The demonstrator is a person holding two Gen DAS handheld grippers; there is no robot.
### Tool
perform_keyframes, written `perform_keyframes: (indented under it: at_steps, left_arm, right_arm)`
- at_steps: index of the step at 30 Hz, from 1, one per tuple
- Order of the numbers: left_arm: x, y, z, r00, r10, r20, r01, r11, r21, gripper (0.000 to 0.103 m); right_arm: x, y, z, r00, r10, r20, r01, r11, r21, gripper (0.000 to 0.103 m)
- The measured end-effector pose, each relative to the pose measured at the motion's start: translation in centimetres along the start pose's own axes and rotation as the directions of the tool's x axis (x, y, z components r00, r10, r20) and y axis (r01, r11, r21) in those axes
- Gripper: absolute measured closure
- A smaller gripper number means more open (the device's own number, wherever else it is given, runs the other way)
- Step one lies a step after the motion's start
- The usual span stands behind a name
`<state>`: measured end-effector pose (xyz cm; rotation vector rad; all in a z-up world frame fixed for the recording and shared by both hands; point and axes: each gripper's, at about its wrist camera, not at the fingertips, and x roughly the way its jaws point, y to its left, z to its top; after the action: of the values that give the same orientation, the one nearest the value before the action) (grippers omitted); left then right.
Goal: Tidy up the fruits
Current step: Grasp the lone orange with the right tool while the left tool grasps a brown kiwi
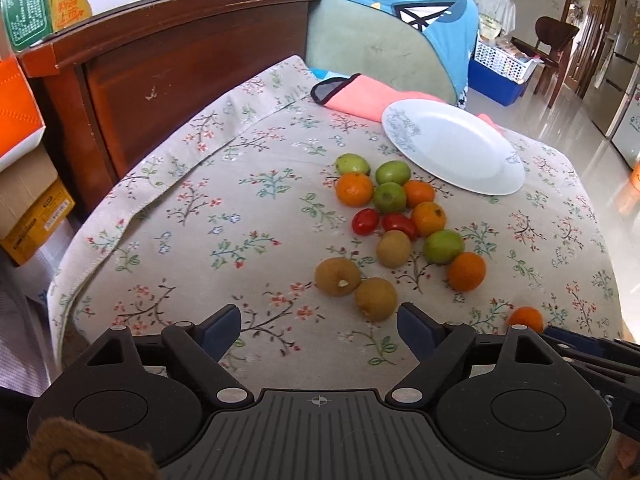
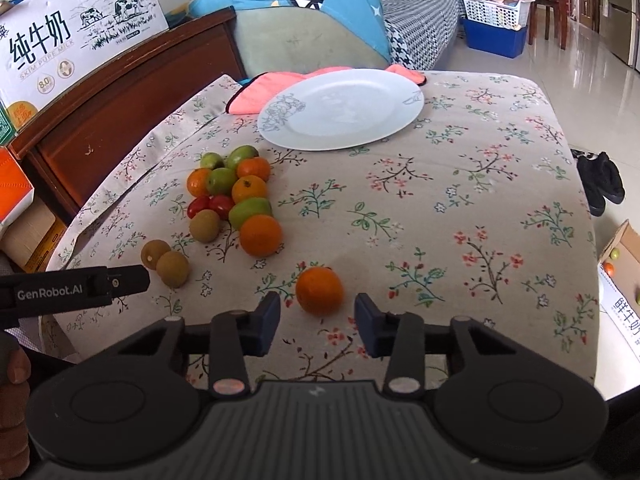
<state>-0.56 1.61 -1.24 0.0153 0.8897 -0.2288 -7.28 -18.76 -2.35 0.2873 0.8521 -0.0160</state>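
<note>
A cluster of fruit lies on the floral tablecloth (image 1: pixel 180 240): oranges (image 1: pixel 354 189), green fruits (image 1: pixel 443 246), two red tomatoes (image 1: pixel 365 221) and brown kiwis (image 1: pixel 376 298). A white empty plate (image 1: pixel 452 146) sits beyond the cluster; it also shows in the right wrist view (image 2: pixel 340 108). My left gripper (image 1: pixel 320 330) is open and empty, just short of the nearest kiwi. My right gripper (image 2: pixel 316 318) is open, its fingertips on either side of a lone orange (image 2: pixel 319 290) without touching it. The left gripper's side shows in the right wrist view (image 2: pixel 76 290).
A pink cloth (image 1: pixel 360 96) lies behind the plate. A dark wooden headboard (image 1: pixel 180 56) with cartons on it borders the table at the left. A cardboard box (image 2: pixel 620 280) stands on the floor at the right, beside black shoes (image 2: pixel 600 180).
</note>
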Motion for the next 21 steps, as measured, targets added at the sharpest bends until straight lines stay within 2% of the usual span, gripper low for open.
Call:
perform_keyframes:
  at_steps: [4, 12, 18, 21]
  left_arm:
    - [0.7, -0.7, -0.1, 0.999, -0.029, -0.013, 0.029, 1.0, 0.002, 0.028]
    - [2.5, -1.8, -0.1, 0.996, -0.076, -0.042, 0.075, 0.997, -0.025, 0.048]
    - [2.9, -1.9, -0.1, 0.997, -0.072, -0.014, 0.071, 0.996, -0.05, 0.06]
    - [3.0, -1.9, 0.0, 0.998, -0.07, -0.005, 0.07, 0.996, -0.052, 0.074]
  right_arm:
    - [0.6, 0.0, 0.1, 1.0, 0.001, 0.004, -0.001, 1.0, -0.005, 0.077]
    - [0.5, 0.0, 0.1, 1.0, -0.007, 0.022, 0.008, 1.0, -0.015, 0.077]
    - [0.4, -0.1, 0.1, 1.0, -0.011, 0.023, 0.012, 1.0, -0.005, 0.077]
    - [0.4, -0.2, 0.1, 1.0, -0.016, 0.025, 0.016, 1.0, -0.005, 0.077]
